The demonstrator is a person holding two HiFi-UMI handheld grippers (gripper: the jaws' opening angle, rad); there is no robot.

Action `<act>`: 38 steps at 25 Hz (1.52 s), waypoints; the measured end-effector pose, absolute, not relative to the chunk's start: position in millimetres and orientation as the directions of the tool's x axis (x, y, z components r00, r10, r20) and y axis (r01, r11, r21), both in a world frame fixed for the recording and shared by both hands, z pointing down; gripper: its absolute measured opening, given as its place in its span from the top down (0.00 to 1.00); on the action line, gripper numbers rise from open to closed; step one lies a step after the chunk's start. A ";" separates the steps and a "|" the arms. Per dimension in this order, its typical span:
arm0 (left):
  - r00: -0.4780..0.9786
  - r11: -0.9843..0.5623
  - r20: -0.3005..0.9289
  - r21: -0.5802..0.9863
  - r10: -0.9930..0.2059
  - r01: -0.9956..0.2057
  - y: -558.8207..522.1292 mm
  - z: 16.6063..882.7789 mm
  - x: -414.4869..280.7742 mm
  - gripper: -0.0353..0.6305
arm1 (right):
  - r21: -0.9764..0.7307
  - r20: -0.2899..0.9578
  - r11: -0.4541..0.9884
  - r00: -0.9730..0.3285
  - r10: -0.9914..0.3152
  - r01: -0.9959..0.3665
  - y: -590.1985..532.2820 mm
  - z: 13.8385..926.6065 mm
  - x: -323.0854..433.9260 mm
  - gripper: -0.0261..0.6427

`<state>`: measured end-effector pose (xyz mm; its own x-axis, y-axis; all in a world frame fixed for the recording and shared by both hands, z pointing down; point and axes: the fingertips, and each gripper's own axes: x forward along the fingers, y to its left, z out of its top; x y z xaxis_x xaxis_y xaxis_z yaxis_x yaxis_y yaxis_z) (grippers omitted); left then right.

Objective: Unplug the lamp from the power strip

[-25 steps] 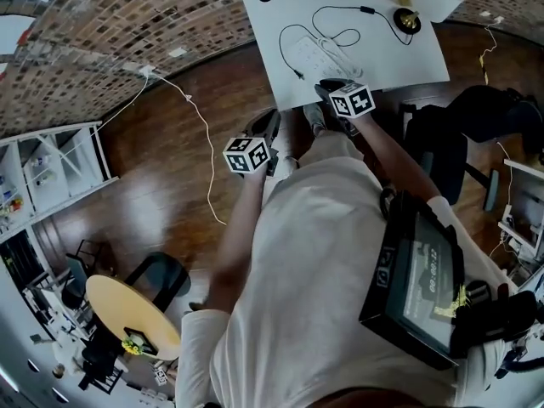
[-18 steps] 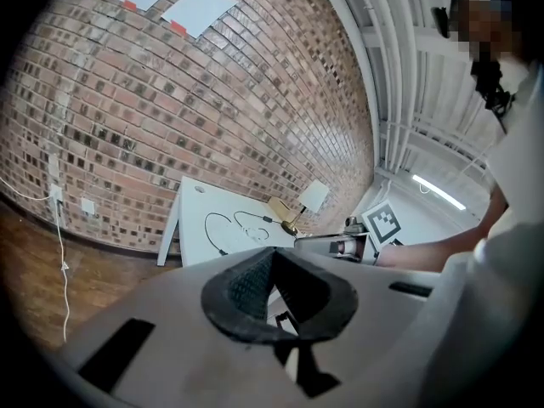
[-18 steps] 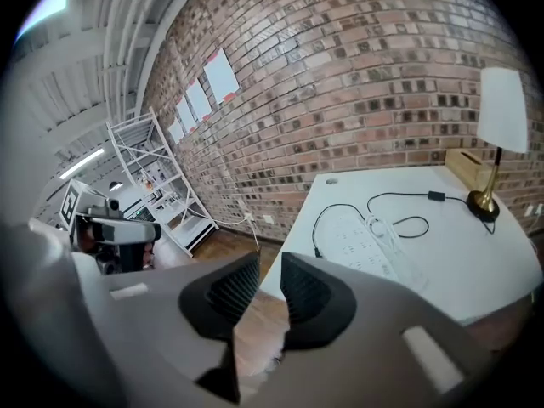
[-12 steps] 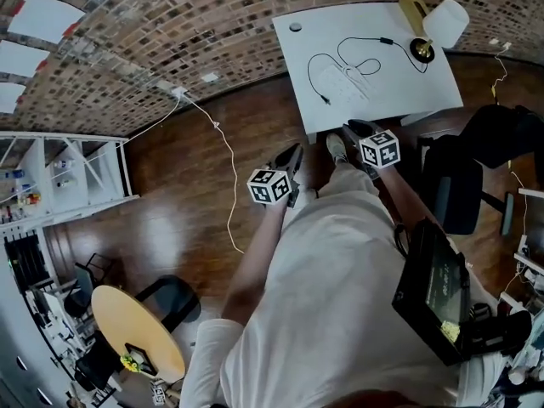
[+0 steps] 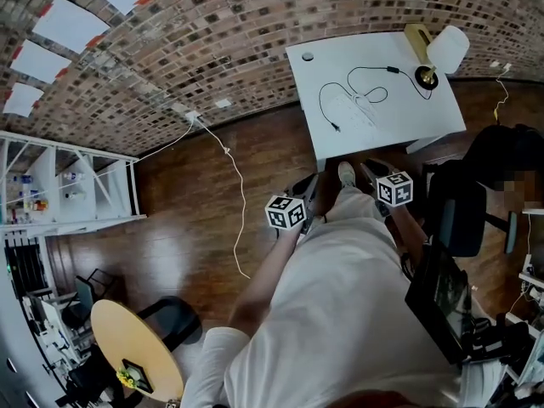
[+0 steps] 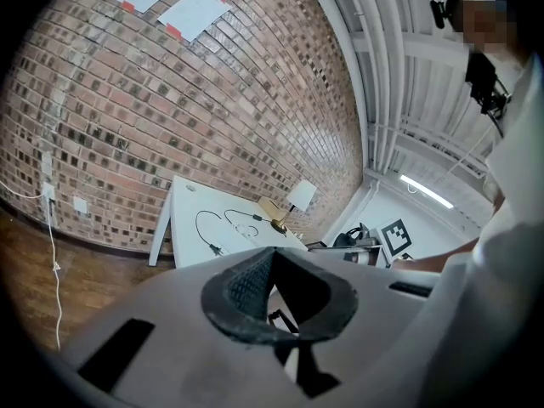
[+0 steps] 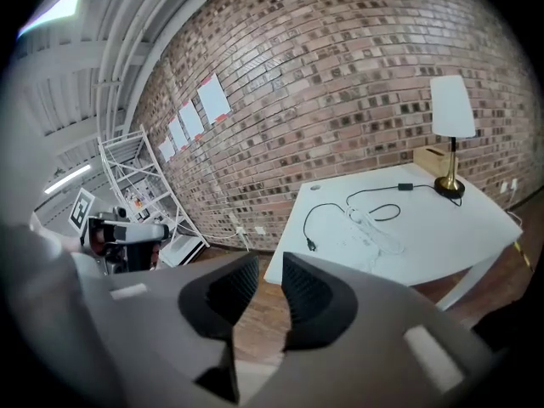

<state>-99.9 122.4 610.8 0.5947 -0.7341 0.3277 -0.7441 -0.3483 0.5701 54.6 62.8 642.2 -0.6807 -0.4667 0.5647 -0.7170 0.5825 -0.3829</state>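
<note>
On the white table point(image 5: 416, 113), the power strip point(image 5: 353, 109) is barely told from the tabletop, white on white. Its sockets are too small to be made out, and its pale cord cannot be followed to an end. The table's legs are mostly covered by its top in the head view. In the left gripper view the table's near edge is hidden behind the left gripper point(image 6: 270, 253), and the black plug point(image 6: 214, 249) is too small to be read. Right of the table, a person in dark clothing point(image 5: 510, 155) is cut off by the picture's edge.
</note>
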 end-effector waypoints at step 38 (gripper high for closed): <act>0.386 -0.074 0.565 0.496 -0.730 -0.865 216.8 630.5 91.9 0.94 | -0.679 0.474 0.456 -0.818 -0.328 -0.576 65.5 697.0 283.7 0.88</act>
<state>91.9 216.8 630.5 0.3858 -0.7296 0.5647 -0.8653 -0.0738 0.4958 283.7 65.5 697.0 -0.8175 -0.3275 0.4737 -0.5759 0.4558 -0.6787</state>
